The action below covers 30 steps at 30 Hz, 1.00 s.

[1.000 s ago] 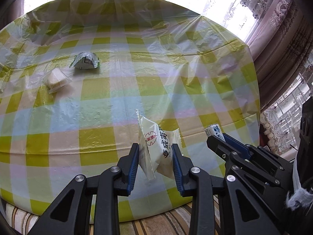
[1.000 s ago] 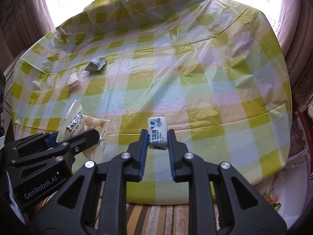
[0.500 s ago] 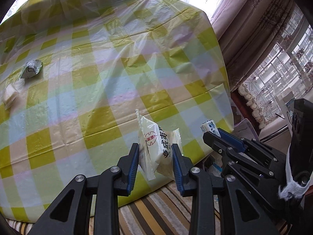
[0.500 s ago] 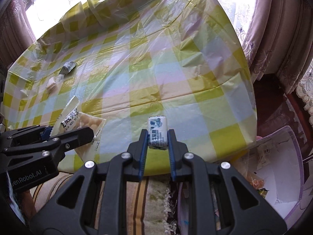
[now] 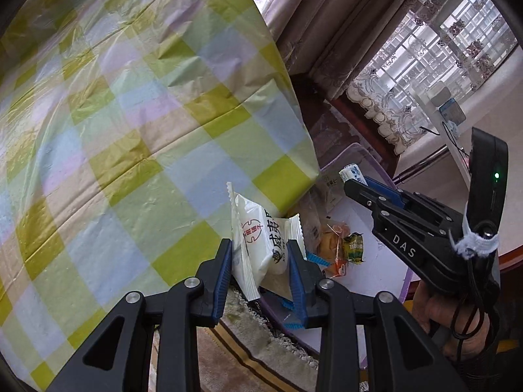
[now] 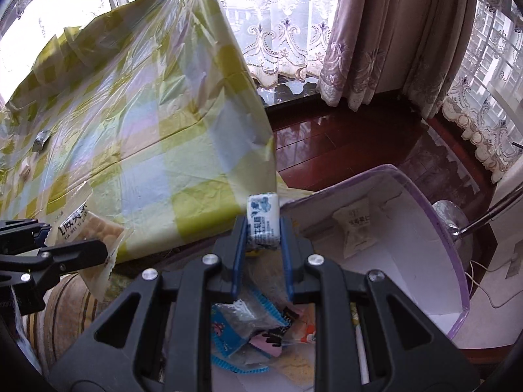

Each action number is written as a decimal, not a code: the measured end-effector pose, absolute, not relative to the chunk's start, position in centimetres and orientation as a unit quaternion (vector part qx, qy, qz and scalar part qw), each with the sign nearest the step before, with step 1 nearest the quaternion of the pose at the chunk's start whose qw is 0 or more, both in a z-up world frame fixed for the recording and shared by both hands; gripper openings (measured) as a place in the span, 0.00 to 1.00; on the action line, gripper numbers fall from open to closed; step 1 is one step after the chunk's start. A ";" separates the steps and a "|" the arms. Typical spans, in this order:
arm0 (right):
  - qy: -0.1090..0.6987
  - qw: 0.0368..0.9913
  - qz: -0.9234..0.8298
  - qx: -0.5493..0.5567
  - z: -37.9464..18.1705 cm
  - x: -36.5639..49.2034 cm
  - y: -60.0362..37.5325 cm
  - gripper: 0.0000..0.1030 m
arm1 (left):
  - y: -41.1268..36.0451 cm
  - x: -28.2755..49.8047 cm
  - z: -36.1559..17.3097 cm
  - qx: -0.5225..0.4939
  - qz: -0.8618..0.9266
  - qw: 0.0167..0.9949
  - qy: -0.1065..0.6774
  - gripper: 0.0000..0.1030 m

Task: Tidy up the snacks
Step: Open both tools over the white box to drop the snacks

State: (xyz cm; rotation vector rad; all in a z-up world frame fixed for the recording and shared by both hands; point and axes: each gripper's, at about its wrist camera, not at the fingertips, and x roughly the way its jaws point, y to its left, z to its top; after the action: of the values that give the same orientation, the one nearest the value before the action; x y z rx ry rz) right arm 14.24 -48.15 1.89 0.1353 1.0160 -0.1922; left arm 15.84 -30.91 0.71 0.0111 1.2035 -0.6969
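Left gripper (image 5: 261, 258): jaws pinch a white snack packet (image 5: 258, 238) with red print, held upright at the worktop's (image 5: 130, 114) corner edge, not yet over the bin. Right gripper (image 6: 261, 245): jaws clamp a small blue-and-white wrapped candy (image 6: 263, 220), held above the near rim of the purple-edged bin (image 6: 457, 261) on the floor. The bin already contains several snacks, including a pale packet (image 6: 354, 228) and coloured wrappers (image 6: 245, 333). Two small items (image 6: 41, 138) remain far back on the worktop. Judgement: task partly done; both held items await release, then the remaining two need collecting.
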 end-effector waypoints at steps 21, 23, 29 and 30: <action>0.485 0.856 -0.158 0.080 2.2 13.8 -52.3 0.63 | -35.3 14.3 0.3 0.033 -0.378 0.726 0.573 0.45; 0.485 0.857 -0.156 0.079 2.5 14.0 -51.9 0.65 | -35.1 14.7 0.4 0.028 -0.372 0.732 0.571 0.45; 0.485 0.859 -0.152 0.070 2.9 14.5 -50.7 0.67 | -33.4 15.6 0.6 0.015 -0.355 0.744 0.566 0.46; 0.485 0.858 -0.152 0.068 2.9 14.6 -50.5 0.67 | -33.1 15.7 0.7 0.012 -0.352 0.746 0.565 0.46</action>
State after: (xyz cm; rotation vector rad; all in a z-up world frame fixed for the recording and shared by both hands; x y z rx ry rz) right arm 14.58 -50.48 2.94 0.1429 1.0192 -0.3189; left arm 15.72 -33.08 0.66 0.0267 1.2356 -0.7702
